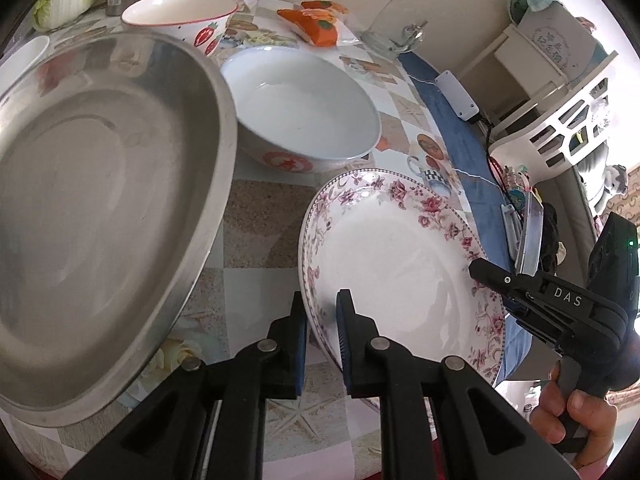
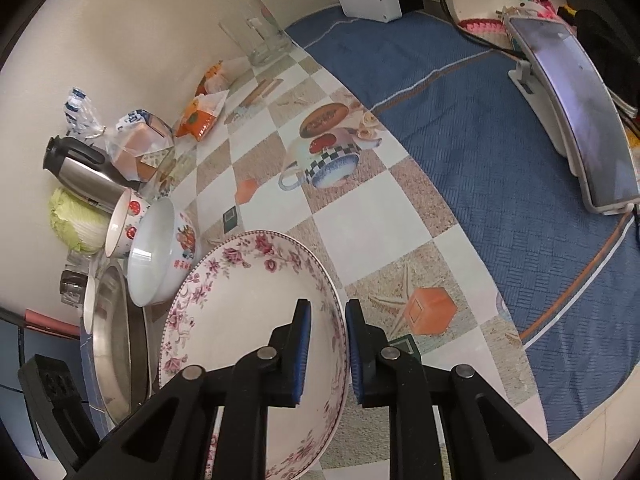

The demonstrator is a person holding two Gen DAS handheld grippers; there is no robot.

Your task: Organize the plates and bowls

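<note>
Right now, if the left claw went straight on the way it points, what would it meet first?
The floral plate: the left claw already grips its near rim, so the plate's white inside lies directly ahead. Beyond it the right claw holds the far rim, though depth is hard to judge.

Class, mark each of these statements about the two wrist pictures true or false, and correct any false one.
1. Both claws grip the floral plate. True: the left claw and the right claw each pinch its rim.
2. The steel basin holds food. False: it is empty.
3. The strawberry bowl is stacked inside the white bowl. False: it stands apart behind it.
4. A clear glass stands by the wall. True.
</note>
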